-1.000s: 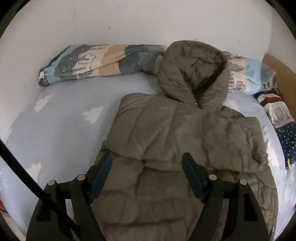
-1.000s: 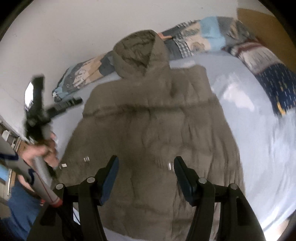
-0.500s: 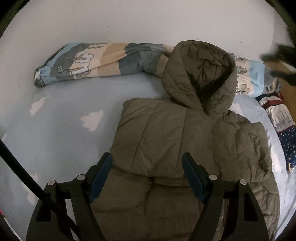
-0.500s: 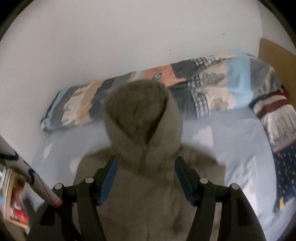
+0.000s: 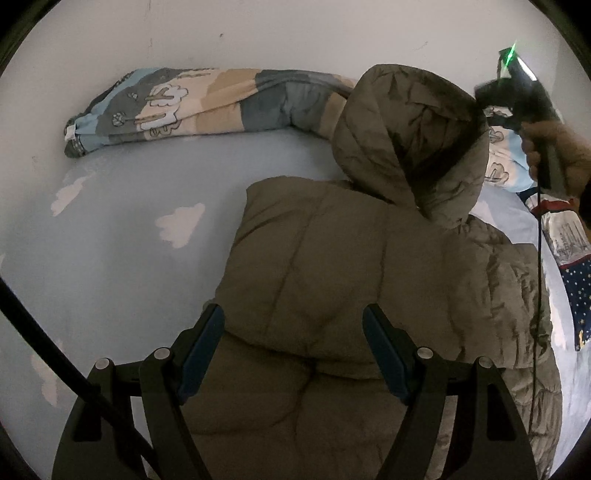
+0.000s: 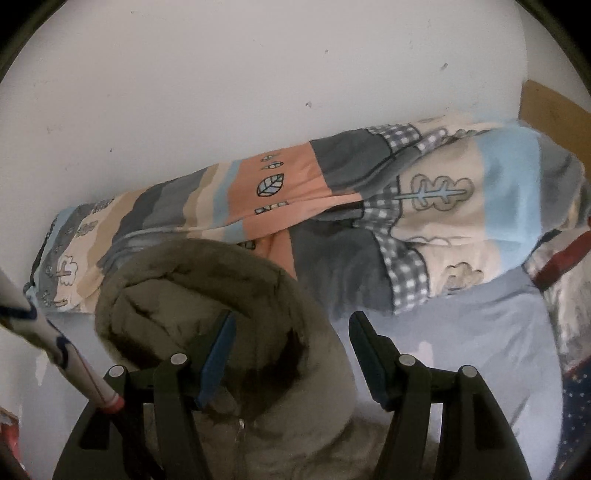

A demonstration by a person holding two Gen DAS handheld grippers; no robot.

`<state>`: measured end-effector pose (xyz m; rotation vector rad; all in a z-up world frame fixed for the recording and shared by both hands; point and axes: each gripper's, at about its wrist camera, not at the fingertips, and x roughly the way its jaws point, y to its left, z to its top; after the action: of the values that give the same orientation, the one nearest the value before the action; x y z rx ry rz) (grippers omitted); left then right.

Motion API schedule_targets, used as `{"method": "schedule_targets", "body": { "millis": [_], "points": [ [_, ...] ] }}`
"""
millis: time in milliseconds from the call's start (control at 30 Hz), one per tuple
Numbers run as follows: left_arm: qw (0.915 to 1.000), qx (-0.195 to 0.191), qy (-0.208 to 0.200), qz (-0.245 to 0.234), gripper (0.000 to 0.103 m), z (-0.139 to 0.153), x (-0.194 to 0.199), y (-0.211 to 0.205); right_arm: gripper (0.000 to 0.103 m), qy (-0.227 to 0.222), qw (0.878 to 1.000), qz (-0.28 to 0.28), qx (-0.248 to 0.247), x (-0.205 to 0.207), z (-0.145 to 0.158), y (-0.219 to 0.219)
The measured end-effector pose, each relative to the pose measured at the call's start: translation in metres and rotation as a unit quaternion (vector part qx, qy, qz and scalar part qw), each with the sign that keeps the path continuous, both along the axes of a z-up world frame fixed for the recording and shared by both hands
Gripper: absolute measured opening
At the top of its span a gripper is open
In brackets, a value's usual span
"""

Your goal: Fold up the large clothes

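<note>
On the bed, olive hooded jacket, half folded

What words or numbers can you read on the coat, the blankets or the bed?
None can be read.
Jacket: no label or print shows.
Patterned quilt: only leaf, tree and cloud drawings, no letters.
Cloud sheet: only cloud shapes.
Starry blanket: only pictures and stars; any writing is too small to tell.

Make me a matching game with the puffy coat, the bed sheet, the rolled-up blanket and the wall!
Things:
1. puffy coat
2. bed sheet
3. rolled-up blanket
4. wall

Descriptions:
A. pale blue with white clouds
B. plain white
C. olive-brown, with a hood
D. patchwork of blue, grey and beige

Pairs: 1-C, 2-A, 3-D, 4-B
</note>
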<state>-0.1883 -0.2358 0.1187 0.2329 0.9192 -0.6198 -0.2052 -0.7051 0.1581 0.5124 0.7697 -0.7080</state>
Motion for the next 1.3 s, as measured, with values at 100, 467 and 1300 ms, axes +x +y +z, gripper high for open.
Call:
{"method": "schedule_targets", "body": {
  "millis": [100, 467, 1300],
  "points": [
    [1.0, -0.001, 0.005, 0.006, 0.076, -0.002, 0.003, 0.002, 0.009, 0.039, 0.999, 0.001, -0.012, 0.011, -0.015, 0.001],
    [0.9998, -0.02, -0.002, -0.004, 0.076, 0.012, -0.011, 0.001, 0.006, 0.015, 0.997, 0.036, -0.069, -0.055, 0.013, 0.066],
    [0.9915, -0.079, 0.099, -0.03, 0.076, 0.0, -0.005, -0.007, 0.007, 0.109, 0.989, 0.08, -0.058, -0.219, -0.111, 0.217]
  ]
}}
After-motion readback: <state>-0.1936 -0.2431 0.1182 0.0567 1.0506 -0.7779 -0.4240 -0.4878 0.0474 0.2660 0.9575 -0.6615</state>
